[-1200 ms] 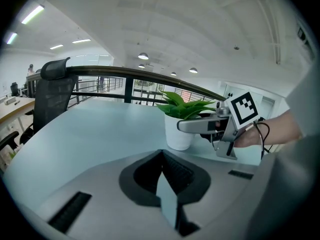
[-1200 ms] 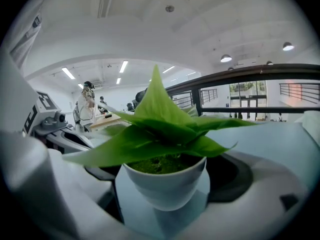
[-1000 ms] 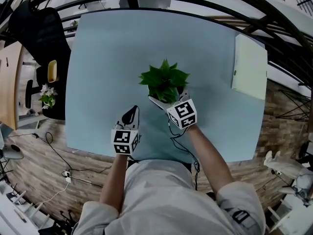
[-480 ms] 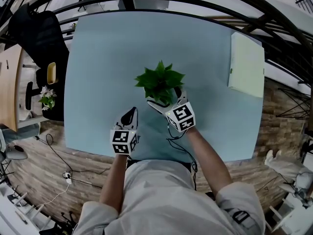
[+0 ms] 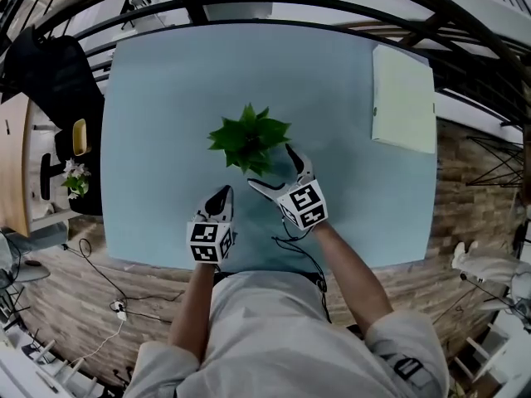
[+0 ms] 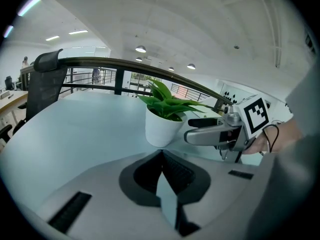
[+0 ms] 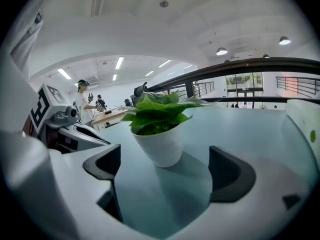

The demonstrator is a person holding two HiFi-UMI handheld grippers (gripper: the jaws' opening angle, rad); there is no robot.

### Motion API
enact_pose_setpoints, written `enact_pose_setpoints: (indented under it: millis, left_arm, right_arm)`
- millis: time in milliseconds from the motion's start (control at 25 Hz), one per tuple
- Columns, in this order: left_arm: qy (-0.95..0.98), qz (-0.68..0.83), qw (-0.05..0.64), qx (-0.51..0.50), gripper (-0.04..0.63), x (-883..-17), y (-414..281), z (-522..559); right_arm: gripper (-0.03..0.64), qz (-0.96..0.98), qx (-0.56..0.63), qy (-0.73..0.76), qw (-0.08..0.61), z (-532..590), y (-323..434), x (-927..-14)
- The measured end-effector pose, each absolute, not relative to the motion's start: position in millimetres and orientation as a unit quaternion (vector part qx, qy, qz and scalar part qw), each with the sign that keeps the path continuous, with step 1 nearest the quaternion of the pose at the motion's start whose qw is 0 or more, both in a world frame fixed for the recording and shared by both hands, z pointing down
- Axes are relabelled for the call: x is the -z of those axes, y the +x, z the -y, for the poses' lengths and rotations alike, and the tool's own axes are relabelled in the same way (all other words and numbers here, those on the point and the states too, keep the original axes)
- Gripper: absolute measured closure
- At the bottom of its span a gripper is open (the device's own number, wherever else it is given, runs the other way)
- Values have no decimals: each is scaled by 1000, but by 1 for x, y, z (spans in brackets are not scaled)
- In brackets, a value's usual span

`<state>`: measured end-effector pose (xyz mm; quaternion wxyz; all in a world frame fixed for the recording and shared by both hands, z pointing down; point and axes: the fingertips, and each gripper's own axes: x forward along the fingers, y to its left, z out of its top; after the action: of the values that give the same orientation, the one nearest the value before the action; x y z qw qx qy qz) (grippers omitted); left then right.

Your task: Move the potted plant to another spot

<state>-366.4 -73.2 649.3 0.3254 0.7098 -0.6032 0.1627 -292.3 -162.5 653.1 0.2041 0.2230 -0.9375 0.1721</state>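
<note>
Set down upright near the middle of the pale blue counter (image 5: pixel 149 81): the potted plant (image 5: pixel 249 139), green leaves over a white pot (image 7: pixel 161 144), resting on its own base. Half a second ago gripped by the right gripper (image 5: pixel 271 167); now let go. Fingers (image 7: pixel 102 166) of that gripper spread wide, one to each side of the pot and drawn back a little toward the person, touching neither the pot wall nor the leaves, with bare counter showing on both sides of the pot's foot. Compared with a second ago, seemingly a little further toward the counter's left side, though hard to be sure with the head camera swung round as well.

Left gripper (image 5: pixel 221 192) low over the counter's near part, to the left of the right one, near the plant yet apart from it. Fingers pressed together with nothing between them, the same as in both earlier frames. From the left gripper view, plant straight ahead and the right gripper's fingers reaching in from the right, just beside the pot.

At the counter's far right corner, a pale green pad (image 5: pixel 404 98) lying flat, well apart from the plant. Off the counter to the left, a black office chair (image 5: pixel 50 65) and, nearer the person, a small white-flowered plant (image 5: pixel 76 177)
</note>
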Motion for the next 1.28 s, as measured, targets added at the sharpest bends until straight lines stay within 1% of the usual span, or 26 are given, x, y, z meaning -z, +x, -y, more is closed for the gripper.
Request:
enact_pose_setpoints:
  millis: [280, 400, 480, 640, 760, 800, 840, 960, 1120, 1160, 1200, 1240, 1280]
  left_arm:
    - [729, 579, 327, -166, 584, -648, -332, 88]
    - [732, 570, 331, -171, 584, -652, -319, 94]
    - [735, 564, 334, -174, 584, -654, -308, 95]
    - [745, 547, 336, -182, 584, -656, -281, 98]
    - [753, 532, 340, -186, 584, -659, -257, 102]
    - [756, 527, 340, -187, 584, -660, -249, 104]
    - [759, 522, 340, -189, 584, -660, -240, 105]
    - [768, 508, 339, -193, 584, -659, -216, 108]
    - [780, 492, 335, -196, 584, -658, -186, 112]
    - [782, 488, 333, -197, 584, -657, -179, 113]
    - [785, 484, 332, -197, 584, -656, -172, 114]
    - [787, 481, 331, -198, 584, -655, -165, 115]
    - [789, 478, 329, -199, 584, -654, -158, 115]
  right_arm:
    - [80, 927, -179, 246, 220, 155, -256, -659]
    - [91, 922, -188, 254, 224, 150, -237, -662]
    - [113, 918, -192, 262, 226, 146, -221, -664]
    - [187, 907, -199, 286, 238, 142, -185, -668]
    - [220, 898, -204, 305, 244, 136, -159, -670]
    - [238, 896, -205, 308, 245, 133, -151, -670]
    - [272, 895, -205, 311, 245, 131, -144, -669]
    - [401, 891, -206, 325, 240, 124, -122, -662]
    - [479, 880, -207, 348, 249, 117, -89, -660]
    - [516, 877, -207, 352, 253, 115, -81, -660]
    - [574, 875, -208, 353, 257, 111, -74, -660]
    - [614, 875, -211, 351, 260, 108, -68, -660]
    - [614, 876, -214, 346, 261, 104, -62, -659]
